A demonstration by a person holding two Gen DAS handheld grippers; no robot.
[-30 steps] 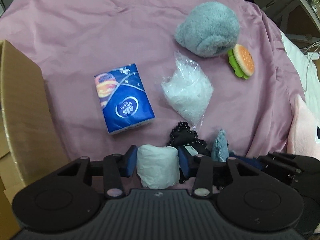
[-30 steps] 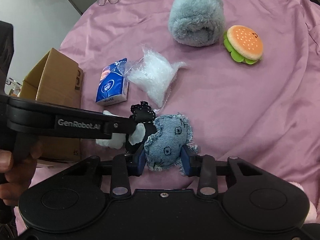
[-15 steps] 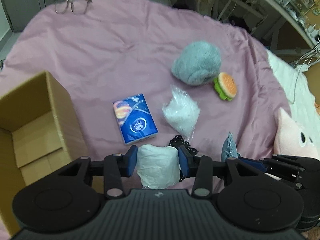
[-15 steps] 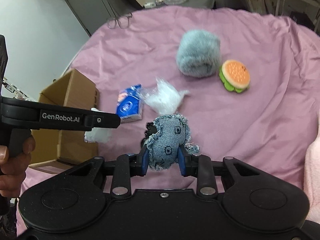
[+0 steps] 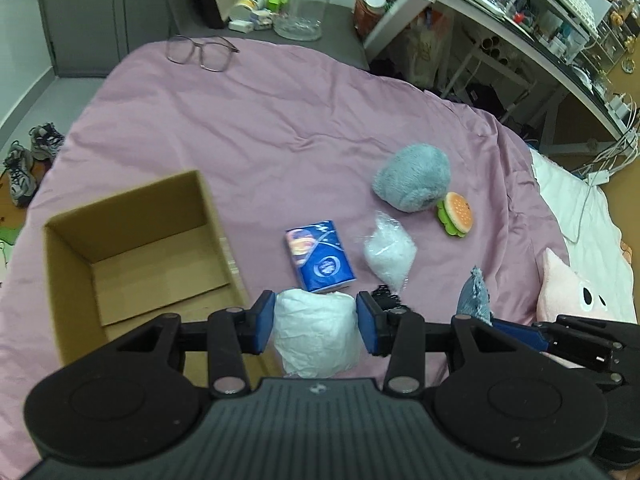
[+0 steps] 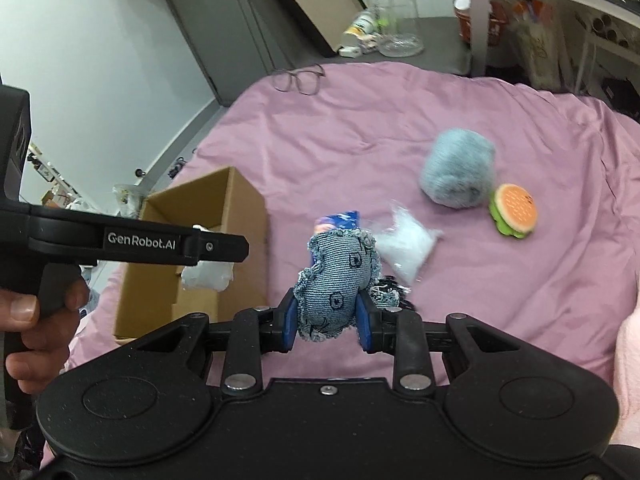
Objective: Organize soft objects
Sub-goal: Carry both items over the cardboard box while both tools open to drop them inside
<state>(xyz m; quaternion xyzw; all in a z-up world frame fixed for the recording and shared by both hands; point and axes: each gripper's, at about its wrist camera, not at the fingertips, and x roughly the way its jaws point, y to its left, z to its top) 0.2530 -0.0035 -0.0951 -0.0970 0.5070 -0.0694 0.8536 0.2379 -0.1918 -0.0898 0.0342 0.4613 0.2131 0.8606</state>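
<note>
Pink bedding covers the bed (image 5: pixel 248 120), where an open cardboard box (image 5: pixel 132 240) is seen at the left. A white crumpled bundle (image 5: pixel 316 332) is clamped between the blue pads of the left hand-held gripper (image 5: pixel 316 322), raised above the bed beside the box. A denim stuffed toy (image 6: pixel 336 280) is pinched by the right hand-held gripper (image 6: pixel 328 322), its jaws narrowly parted around it, also lifted clear of the bedding. Left lying on the bed are a blue tissue pack (image 5: pixel 320 256), a clear plastic bag (image 5: pixel 388 254), a grey fluffy plush (image 5: pixel 412 178) and a burger toy (image 5: pixel 456 214) touching it. Eyeglasses (image 5: pixel 200 50) are seen at the far edge.
</note>
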